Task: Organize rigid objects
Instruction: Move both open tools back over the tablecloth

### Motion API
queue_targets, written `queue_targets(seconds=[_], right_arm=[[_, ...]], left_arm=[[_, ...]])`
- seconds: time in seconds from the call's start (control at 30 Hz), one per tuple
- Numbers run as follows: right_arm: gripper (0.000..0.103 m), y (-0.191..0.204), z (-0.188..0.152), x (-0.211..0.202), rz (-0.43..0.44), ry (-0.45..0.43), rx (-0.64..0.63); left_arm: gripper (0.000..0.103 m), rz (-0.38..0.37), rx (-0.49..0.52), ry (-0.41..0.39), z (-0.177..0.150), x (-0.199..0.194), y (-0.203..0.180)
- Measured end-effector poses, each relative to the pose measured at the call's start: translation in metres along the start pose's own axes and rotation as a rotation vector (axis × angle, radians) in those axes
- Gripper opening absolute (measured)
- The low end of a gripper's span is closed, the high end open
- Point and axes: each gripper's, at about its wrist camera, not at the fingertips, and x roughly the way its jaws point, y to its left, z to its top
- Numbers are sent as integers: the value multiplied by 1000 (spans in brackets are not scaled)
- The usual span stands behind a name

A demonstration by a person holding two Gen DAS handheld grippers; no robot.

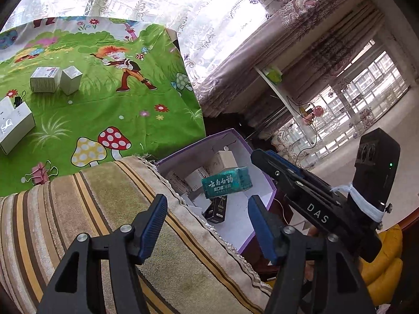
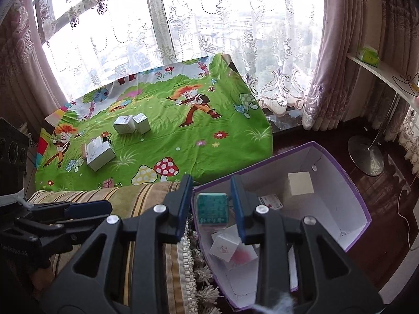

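left fingers apart, teal box loose over purple box, right view shows only its end

Pretty bright room, daylight pouring through a big window straight ahead, covered by a lace curtain with heavier mauve drapes off to the right. Floor is dark glossy wood. There's a white shelf on the right side and a round metal stand base sitting under it.
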Motion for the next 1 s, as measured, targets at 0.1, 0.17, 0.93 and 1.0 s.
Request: queue_targets(seconds=[0.1, 0.17, 0.93, 1.0], right_arm=[[40, 3, 1, 0, 5, 0, 2], [41, 5, 1, -1, 8, 2, 4], [57, 74, 3, -5, 78, 25, -161], [58, 81, 3, -3, 91, 31, -183]], left_arm=[[65, 56, 48, -42, 2, -16, 5], [65, 74, 32, -62, 5, -30, 16], [66, 448, -336, -233, -15, -151, 180], [66, 450, -337, -240, -16, -155, 181]])
